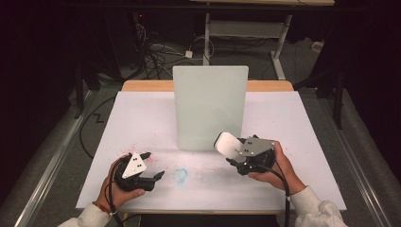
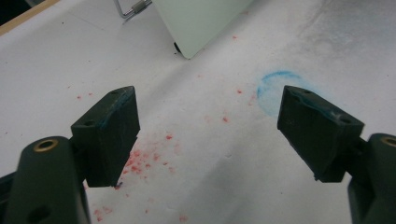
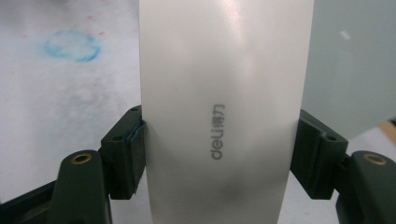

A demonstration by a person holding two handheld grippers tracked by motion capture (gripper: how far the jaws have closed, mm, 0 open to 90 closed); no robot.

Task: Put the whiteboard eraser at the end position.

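A pale glass board (image 1: 210, 106) stands upright at the middle of the white table sheet (image 1: 142, 118). My right gripper (image 1: 235, 152) is shut on a white board eraser (image 1: 227, 143), held just in front of the board's lower right corner. In the right gripper view the eraser (image 3: 224, 112), marked "deli", sits clamped between both jaws. My left gripper (image 1: 153, 165) rests open at the front left, with nothing between its fingers (image 2: 109, 135). A blue ring stain (image 1: 180, 175) lies on the sheet between the two grippers.
Red specks (image 2: 140, 161) dot the sheet under the left gripper. A wire stand leg (image 2: 133, 8) shows behind the board (image 2: 196, 21). The table's wooden back edge (image 1: 142, 85) runs behind the sheet, with cables on the floor beyond.
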